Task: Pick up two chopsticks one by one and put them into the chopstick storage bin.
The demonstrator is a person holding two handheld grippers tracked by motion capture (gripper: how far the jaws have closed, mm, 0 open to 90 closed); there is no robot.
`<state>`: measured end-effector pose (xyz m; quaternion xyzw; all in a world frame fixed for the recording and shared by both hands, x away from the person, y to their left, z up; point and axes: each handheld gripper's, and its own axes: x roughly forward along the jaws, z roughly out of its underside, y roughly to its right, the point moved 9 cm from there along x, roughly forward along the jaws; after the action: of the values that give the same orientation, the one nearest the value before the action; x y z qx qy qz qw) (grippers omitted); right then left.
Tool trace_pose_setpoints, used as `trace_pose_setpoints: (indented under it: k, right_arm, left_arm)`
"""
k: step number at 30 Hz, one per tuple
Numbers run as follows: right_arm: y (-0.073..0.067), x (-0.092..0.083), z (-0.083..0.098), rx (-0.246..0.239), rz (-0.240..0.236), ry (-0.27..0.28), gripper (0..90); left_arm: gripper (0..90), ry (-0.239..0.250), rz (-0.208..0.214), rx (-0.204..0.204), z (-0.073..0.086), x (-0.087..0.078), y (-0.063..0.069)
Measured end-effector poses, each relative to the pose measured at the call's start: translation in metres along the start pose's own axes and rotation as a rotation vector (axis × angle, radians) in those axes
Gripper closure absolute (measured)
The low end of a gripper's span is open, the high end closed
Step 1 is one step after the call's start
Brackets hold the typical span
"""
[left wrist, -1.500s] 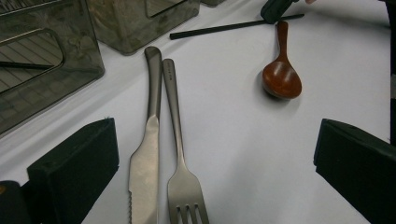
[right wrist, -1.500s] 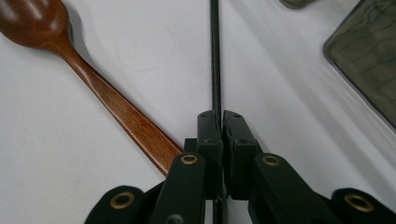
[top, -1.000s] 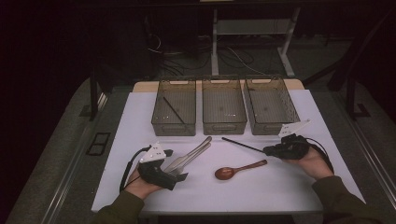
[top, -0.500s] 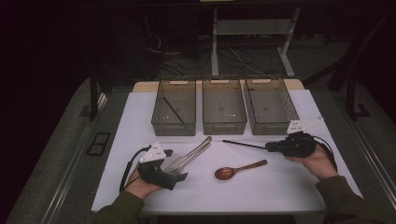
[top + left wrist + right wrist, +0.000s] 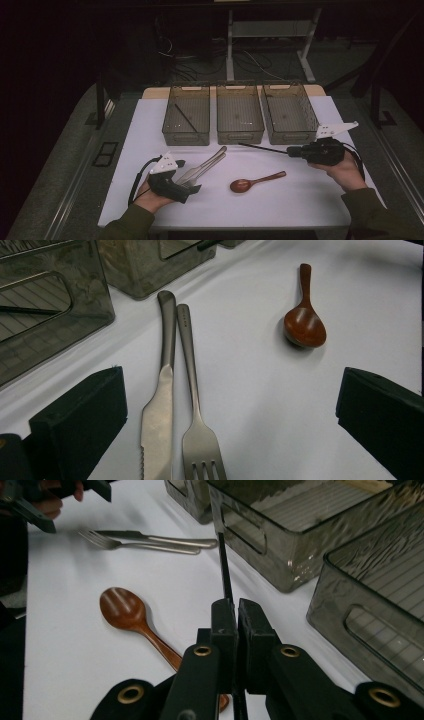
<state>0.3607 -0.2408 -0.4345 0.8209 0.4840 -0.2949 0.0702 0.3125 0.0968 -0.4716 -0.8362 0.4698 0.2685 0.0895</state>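
Right now my right gripper [image 5: 295, 152] has its jaws clamped on a black chopstick [image 5: 260, 148], held at centre right of the high view, before the middle bin [image 5: 240, 134]. My left gripper [image 5: 192, 189] rests at lower left, jaws wide apart around the knife [image 5: 159, 410] and fork [image 5: 196, 415] on the tabletop [image 5: 280, 200].

A thin black chopstick [image 5: 260, 148] is held clear of the white table, roughly level, one end clamped between closed black jaws and the free end aimed toward the middle bin, as seen in the high view. In the right gripper view it [image 5: 224, 570] is seen running straight out from the pads.
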Motion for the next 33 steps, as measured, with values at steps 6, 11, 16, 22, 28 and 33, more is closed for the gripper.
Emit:
trace_pose_setpoints:
  k: [6, 11, 16, 22, 28, 33]
  right_arm:
    - [-0.001, -0.007, -0.010, 0.001, -0.005, 0.044, 86.5]
    - [0.000, -0.008, -0.018, 0.010, 0.005, 0.062, 86.5]
    - [0.003, -0.004, -0.029, 0.023, 0.030, 0.079, 86.5]
    - [0.004, 0.006, -0.044, 0.040, 0.039, 0.097, 86.5]
    - [0.002, 0.023, -0.059, 0.032, 0.059, 0.086, 86.5]
    - [0.000, 0.034, -0.070, 0.024, 0.064, 0.084, 86.5]
  left_arm:
    - [0.0, 0.001, -0.002, 0.000, 0.000, 0.000, 0.000]
    - [0.0, -0.006, -0.003, 0.003, 0.001, 0.001, 0.000]
    - [0.0, -0.005, -0.006, 0.003, 0.001, 0.001, -0.001]
    - [0.0, -0.006, -0.004, 0.004, 0.001, 0.001, 0.000]
    - [0.0, -0.003, -0.003, 0.003, 0.000, 0.000, 0.000]
    - [0.0, 0.004, -0.004, 0.001, 0.000, 0.000, 0.000]
